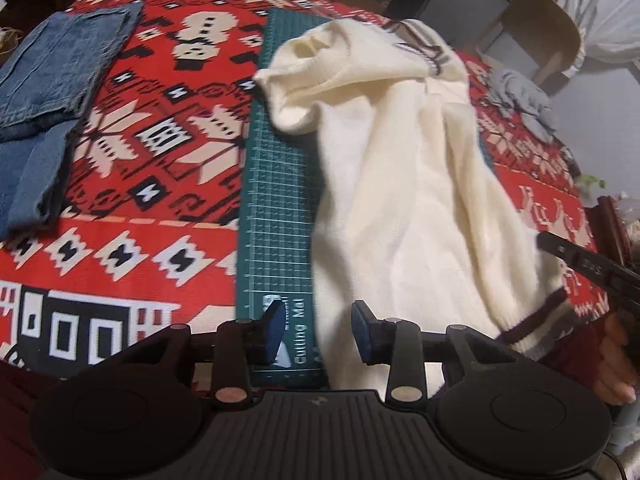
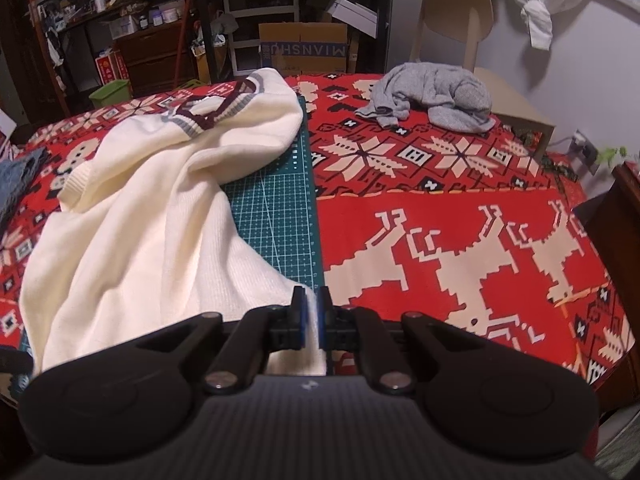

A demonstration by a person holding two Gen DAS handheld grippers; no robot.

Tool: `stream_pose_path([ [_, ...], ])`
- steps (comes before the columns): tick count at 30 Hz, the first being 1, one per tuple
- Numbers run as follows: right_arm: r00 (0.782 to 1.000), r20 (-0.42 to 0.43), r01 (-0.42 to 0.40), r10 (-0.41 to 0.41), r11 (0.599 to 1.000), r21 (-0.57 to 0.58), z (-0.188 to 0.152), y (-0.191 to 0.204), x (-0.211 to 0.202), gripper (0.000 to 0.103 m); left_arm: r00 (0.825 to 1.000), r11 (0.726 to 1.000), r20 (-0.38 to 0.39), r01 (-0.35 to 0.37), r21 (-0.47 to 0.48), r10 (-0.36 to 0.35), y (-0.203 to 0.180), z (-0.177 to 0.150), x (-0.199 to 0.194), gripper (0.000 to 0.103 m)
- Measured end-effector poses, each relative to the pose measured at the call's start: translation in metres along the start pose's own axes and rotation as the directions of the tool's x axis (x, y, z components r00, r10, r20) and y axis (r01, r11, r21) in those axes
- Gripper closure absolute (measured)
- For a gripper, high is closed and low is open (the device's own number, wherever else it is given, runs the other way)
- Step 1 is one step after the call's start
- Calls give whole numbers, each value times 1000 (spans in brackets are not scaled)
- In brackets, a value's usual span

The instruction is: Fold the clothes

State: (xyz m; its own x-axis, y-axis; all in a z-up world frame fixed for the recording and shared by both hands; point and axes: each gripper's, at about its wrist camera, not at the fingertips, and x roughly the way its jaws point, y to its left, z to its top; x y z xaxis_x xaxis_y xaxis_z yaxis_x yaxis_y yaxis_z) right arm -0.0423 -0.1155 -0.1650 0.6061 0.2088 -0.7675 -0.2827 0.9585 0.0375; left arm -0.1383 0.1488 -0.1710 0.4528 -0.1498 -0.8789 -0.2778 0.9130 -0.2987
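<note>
Right gripper [image 2: 312, 312] pinching sweater [image 2: 160, 208], angled down.

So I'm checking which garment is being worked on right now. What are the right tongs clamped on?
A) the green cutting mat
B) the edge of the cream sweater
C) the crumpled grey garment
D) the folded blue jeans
B: in the right wrist view, the right tongs are closed on the near edge of the cream sweater, while the grey garment lies far off.

Both grippers are matte black with ribbed housings, silver pivot screws, blue pads [image 1: 275, 330]; dark red sleeve [image 1: 576, 350].
</note>
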Motion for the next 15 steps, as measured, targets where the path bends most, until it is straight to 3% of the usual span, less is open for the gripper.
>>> stream_pose_path([
  [7,1000,8,12,-12,1000,28,2,-6,1,98,999,999,1,-37,19,37,-10,2,9,68],
  [8,1000,8,16,-16,1000,26,1,-6,1,98,998,998,8,-69,15,68,-10,2,12,71],
  [9,1000,3,18,-18,1000,25,1,-6,1,98,995,995,14,-102,11,102,-11,3,16,89],
  [10,1000,0,19,-19,1000,24,1,-5,1,98,991,991,13,-130,14,129,-11,3,18,99],
  [15,1000,7,13,-13,999,40,4,-13,-6,98,978,981,74,-194,-8,194,-7,6,8,99],
])
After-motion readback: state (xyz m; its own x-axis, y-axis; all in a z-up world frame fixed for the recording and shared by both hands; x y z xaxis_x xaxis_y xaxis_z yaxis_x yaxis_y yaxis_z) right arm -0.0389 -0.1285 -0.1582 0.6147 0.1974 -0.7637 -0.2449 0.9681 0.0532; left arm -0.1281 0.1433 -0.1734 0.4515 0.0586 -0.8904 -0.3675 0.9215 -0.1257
